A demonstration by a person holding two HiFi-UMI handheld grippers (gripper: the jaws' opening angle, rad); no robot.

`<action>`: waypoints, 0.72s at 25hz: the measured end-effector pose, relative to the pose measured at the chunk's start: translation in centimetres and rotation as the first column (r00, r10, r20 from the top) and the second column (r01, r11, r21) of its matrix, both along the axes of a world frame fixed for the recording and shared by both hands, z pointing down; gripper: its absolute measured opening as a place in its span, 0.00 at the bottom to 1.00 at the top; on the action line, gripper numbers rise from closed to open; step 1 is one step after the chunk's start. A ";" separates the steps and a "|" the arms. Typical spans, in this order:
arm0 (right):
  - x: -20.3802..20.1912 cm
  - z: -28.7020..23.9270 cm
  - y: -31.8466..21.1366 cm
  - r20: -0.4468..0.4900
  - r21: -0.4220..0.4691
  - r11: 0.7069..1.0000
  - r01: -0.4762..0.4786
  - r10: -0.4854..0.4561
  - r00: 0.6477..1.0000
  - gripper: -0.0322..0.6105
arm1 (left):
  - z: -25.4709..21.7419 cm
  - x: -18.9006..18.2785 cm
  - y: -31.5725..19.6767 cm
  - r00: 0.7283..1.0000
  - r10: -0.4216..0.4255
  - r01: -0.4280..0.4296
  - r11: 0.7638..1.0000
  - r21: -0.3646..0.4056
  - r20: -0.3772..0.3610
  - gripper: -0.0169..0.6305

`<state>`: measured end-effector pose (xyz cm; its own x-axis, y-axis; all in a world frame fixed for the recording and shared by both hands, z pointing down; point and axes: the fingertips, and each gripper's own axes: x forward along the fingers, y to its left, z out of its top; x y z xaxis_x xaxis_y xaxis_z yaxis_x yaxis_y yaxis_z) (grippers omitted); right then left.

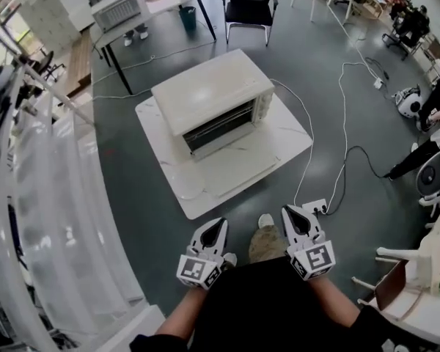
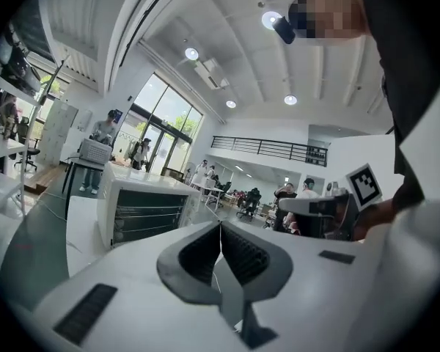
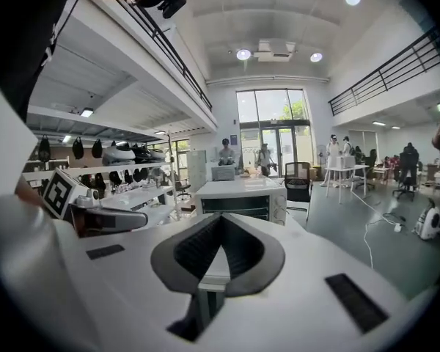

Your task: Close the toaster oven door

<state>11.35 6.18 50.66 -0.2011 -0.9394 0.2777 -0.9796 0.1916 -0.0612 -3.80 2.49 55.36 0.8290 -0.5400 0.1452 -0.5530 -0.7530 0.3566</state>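
Supporting slab (image 1: 161,149): a white, marbled board that lies flat on the grey floor, well ahead of both sets of fingertips.
Toaster oven (image 1: 213,94): a cream box that stands on the slab's far half, well apart from both grippers. In the right gripper view it sits straight beyond the fingertips. In the left gripper view it sits ahead and off to the left of them. Its dark cavity with wire racks faces the fingers, and its control panel is on the side nearer the right fingers.
Oven door (image 1: 238,174): appears dropped open, lying low and flat over the slab on the side of the cavity nearest the fingers. Nothing touches it.
Left gripper (image 1: 214,229): held close to the person's body, its fingers pointing toward the slab. The ribbed pads are clenched together tip to tip, with nothing between them.
Right gripper (image 1: 297,217): beside the left one and apart from it, also close to the body. Its pads meet at the tip on nothing.
Marker cubes: one cube (image 1: 200,270) rides behind the left fingers, and the other (image 1: 313,259) rides behind the right fingers.
Power strip (image 1: 315,207): white, on the floor just beyond the right fingertips in the head view.
Cable (image 1: 342,123): a thin white line that runs from the strip across the floor, to the right of the right fingers.
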 end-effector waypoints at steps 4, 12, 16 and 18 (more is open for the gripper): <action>3.5 0.2 -3.4 0.031 -0.032 0.995 0.093 -0.092 0.995 0.08 | -0.3 5.0 -2.9 0.999 -0.052 0.052 0.999 -0.009 0.010 0.05; 9.6 1.3 -11.5 0.062 -0.026 0.979 0.204 -0.202 0.977 0.08 | -0.1 8.3 -8.6 0.971 -0.237 0.237 0.971 -0.011 0.021 0.05; 10.2 2.6 -12.9 0.092 -0.062 0.957 0.282 -0.276 0.957 0.08 | 0.9 9.0 -9.4 0.956 -0.289 0.290 0.957 -0.020 0.055 0.05; 10.3 3.3 -13.3 0.100 -0.073 0.947 0.314 -0.306 0.947 0.08 | 1.5 9.3 -9.8 0.947 -0.314 0.316 0.948 -0.028 0.065 0.05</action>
<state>21.69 -7.07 53.94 -0.5057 -0.7995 0.3242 -0.8626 0.4754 -0.1732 5.51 -7.27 56.85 0.6068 -0.7655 0.2139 -0.7808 -0.5236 0.3408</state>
